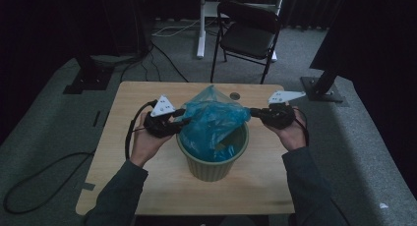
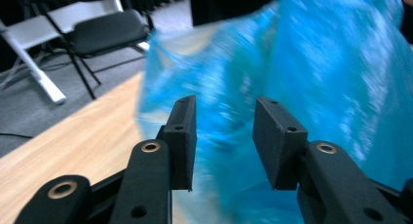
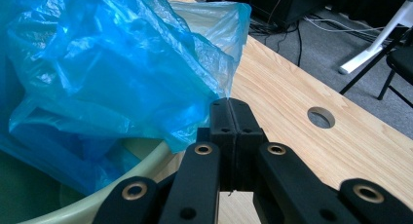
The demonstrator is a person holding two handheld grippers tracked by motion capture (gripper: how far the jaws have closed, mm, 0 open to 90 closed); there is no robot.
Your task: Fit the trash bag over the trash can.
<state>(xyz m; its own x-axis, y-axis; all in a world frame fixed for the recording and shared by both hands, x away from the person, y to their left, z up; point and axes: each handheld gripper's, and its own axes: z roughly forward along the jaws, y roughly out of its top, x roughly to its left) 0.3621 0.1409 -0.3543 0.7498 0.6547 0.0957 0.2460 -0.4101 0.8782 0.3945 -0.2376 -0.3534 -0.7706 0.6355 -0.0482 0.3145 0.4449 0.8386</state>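
Note:
A blue plastic bag stands bunched up out of a pale green bin at the middle of the wooden table. My left gripper is at the bag's left side. In the left gripper view its jaws stand apart, and the blurred bag fills the space just beyond them without either pad pressing on it. My right gripper is on the bag's right side, its jaws shut on a stretched corner of the bag above the bin's rim.
The table has a round hole near its far edge, also seen in the right gripper view. A black folding chair and a white stand leg are behind the table. Cables run over the grey floor.

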